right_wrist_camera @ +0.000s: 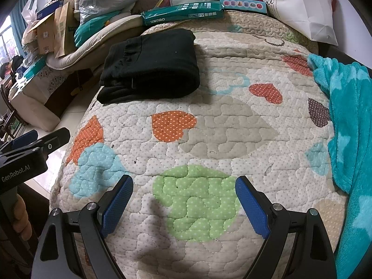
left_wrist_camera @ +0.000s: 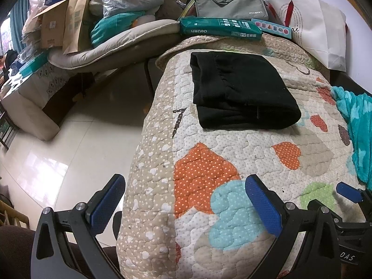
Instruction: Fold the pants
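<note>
The black pants [left_wrist_camera: 241, 88] lie folded in a compact rectangle on the quilted heart-pattern cover [left_wrist_camera: 255, 148], toward its far left side; they also show in the right wrist view [right_wrist_camera: 151, 65]. My left gripper [left_wrist_camera: 183, 186] is open and empty, near the cover's front left edge, well short of the pants. My right gripper [right_wrist_camera: 183, 186] is open and empty, over a green patch at the front of the cover [right_wrist_camera: 220, 127]. The left gripper's body shows at the left edge of the right wrist view [right_wrist_camera: 34, 146].
A teal fleece blanket [right_wrist_camera: 348, 121] lies along the right edge. A green paper pack [left_wrist_camera: 220, 28], grey bag [left_wrist_camera: 230, 2] and white paper bag [left_wrist_camera: 320, 30] stand at the far end. Cardboard boxes [left_wrist_camera: 58, 28] and cushions crowd the left beyond the tiled floor [left_wrist_camera: 69, 139].
</note>
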{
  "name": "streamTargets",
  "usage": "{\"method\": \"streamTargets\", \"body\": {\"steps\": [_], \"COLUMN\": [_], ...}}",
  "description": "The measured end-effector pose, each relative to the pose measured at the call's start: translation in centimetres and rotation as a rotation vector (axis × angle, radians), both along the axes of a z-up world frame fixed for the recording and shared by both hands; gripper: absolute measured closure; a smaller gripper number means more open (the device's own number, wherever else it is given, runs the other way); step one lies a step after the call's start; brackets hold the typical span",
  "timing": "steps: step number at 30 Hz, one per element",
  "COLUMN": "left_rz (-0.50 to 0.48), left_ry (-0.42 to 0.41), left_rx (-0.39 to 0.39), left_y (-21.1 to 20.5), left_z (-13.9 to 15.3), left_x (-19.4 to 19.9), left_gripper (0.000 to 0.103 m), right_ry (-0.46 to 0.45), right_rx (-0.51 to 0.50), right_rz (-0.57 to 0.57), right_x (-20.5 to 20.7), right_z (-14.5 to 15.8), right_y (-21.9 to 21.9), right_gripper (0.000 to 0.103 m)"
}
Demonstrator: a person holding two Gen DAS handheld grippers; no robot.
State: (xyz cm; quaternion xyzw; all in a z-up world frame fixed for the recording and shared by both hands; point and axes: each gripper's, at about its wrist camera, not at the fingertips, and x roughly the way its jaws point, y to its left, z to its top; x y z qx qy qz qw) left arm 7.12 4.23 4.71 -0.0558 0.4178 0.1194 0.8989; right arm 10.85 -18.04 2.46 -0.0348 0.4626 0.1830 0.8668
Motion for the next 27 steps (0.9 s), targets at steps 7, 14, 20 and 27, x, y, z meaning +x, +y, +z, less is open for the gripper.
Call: {"method": "streamTargets", "body": {"steps": [7, 14, 20, 27], "left_rz": [-0.001, -0.001, -0.002, -0.001], "left_ry": [0.000, 0.000, 0.002, 0.003], "left_rx": [-0.001, -0.004, -0.004, -0.004], "left_y": [0.07, 0.04, 0.18, 0.20], "left_z": [-0.03, -0.13, -0.10, -0.15], "left_x": [-0.03, -0.05, -0.02, -0.03], "left_gripper": [0.000, 0.000, 0.000, 0.000], "right_ry": [0.000, 0.000, 0.000, 0.001], "right_rx": [-0.001, -0.002, -0.003, -0.004], "right_rz": [0.000, 0.001, 0.002, 0.002], "right_x": [0.00, -0.03, -0.03, -0.02], "right_z": [-0.03, -0.12, -0.15, -0.12], "right_y": [0.05, 0.00, -0.01, 0.02], "right_gripper": [0.010, 0.010, 0.010, 0.010]}}
